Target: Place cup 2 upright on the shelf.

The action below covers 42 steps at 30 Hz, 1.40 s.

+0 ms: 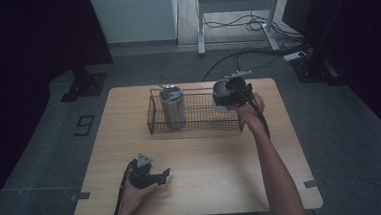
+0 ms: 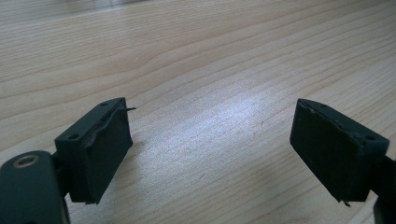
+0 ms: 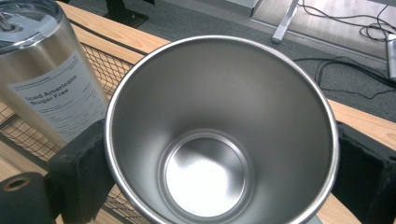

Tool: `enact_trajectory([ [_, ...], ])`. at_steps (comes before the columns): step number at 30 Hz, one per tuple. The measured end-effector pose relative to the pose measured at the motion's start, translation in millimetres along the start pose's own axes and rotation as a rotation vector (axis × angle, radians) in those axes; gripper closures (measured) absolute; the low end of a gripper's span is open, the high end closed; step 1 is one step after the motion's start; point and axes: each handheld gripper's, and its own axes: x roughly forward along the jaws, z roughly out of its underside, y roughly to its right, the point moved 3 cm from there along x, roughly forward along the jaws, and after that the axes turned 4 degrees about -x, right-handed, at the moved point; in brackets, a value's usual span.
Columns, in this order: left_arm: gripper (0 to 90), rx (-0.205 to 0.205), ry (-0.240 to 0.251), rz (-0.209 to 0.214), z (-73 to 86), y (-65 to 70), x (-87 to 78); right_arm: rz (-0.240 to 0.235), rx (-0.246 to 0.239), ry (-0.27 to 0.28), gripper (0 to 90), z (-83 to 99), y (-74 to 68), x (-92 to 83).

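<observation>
The right gripper [image 1: 228, 96] clamps an open steel cup [image 3: 219, 135] from both sides, holding it upright at the right end of the wire basket [image 1: 199, 121] on the far half of the counter [image 1: 206, 156]. A lidded tumbler [image 1: 172, 107] stands at the basket's left. The left gripper [image 1: 163, 177] rests near-left on the counter, jaws apart, holding nothing.

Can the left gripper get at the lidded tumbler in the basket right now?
Probably yes: the left gripper is open and empty, bare table lies between, and the tumbler stands clear above the basket wall.
</observation>
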Motion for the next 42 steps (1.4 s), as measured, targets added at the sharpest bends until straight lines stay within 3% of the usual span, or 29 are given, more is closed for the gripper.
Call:
enact_trajectory([
  [11,12.8,0.006,-0.008,0.002,1.0,1.9,2.2,-0.006,0.000,-0.022,6.5,-0.6,1.5,15.6],
  [21,13.0,0.010,-0.012,0.000,1.9,3.3,3.5,-0.017,-0.015,-0.041,6.4,-1.3,-5.6,29.3],
  [42,13.1,0.011,-0.017,-0.004,2.7,2.6,4.3,-0.040,-0.029,-0.101,6.4,17.5,-11.3,56.7],
])
